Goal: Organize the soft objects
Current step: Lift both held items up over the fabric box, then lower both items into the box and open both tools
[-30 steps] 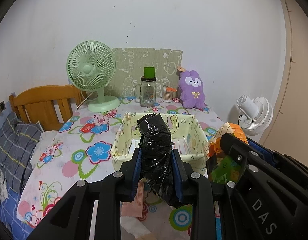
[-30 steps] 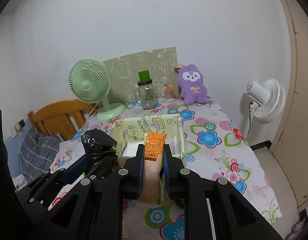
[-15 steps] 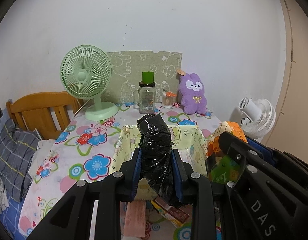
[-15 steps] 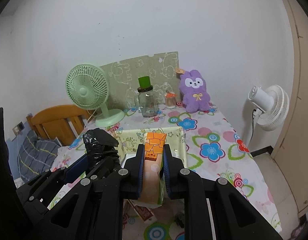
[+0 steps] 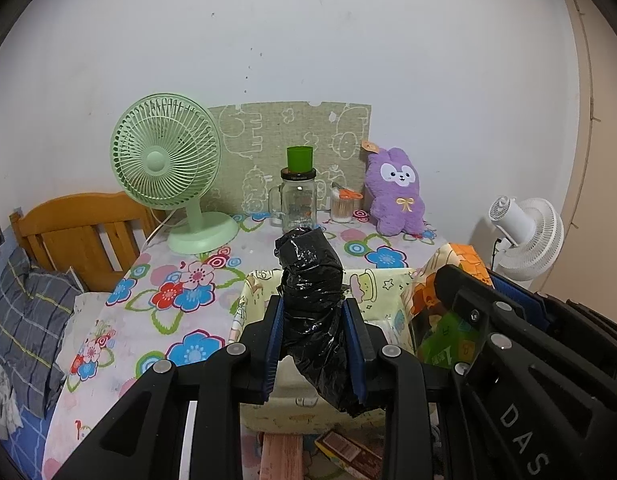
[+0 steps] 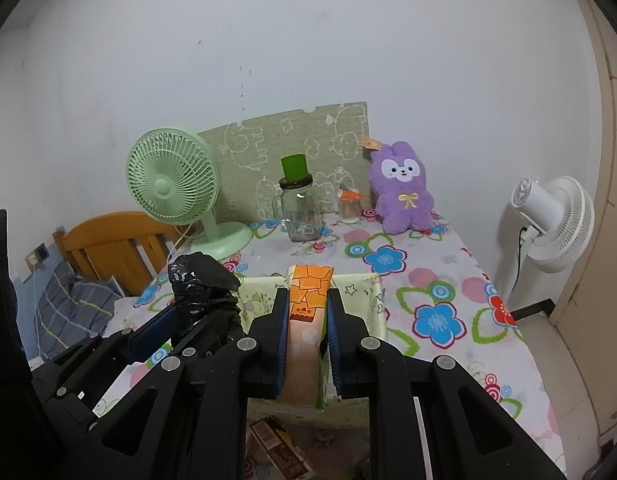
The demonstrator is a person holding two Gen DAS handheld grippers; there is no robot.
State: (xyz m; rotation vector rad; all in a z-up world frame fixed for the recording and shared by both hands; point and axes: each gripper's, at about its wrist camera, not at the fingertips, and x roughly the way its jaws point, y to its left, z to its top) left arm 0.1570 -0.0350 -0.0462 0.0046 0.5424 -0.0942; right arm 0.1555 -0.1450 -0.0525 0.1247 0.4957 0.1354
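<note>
At centre frame of the left view the left gripper (image 5: 313, 342) clamps a black bag (image 5: 311, 304) above the yellow bin (image 5: 244, 300), while the right gripper (image 6: 307, 344) pinches an orange pack (image 6: 308, 320) at centre of its view.

My left gripper (image 5: 313, 342) and right gripper (image 6: 307, 338) are matte black plastic linkages, angular and ribbed, studded with round silver screw heads. Blue pads (image 5: 273, 338) line the inner finger faces. White "DAS" lettering runs along my right gripper's side.
</note>
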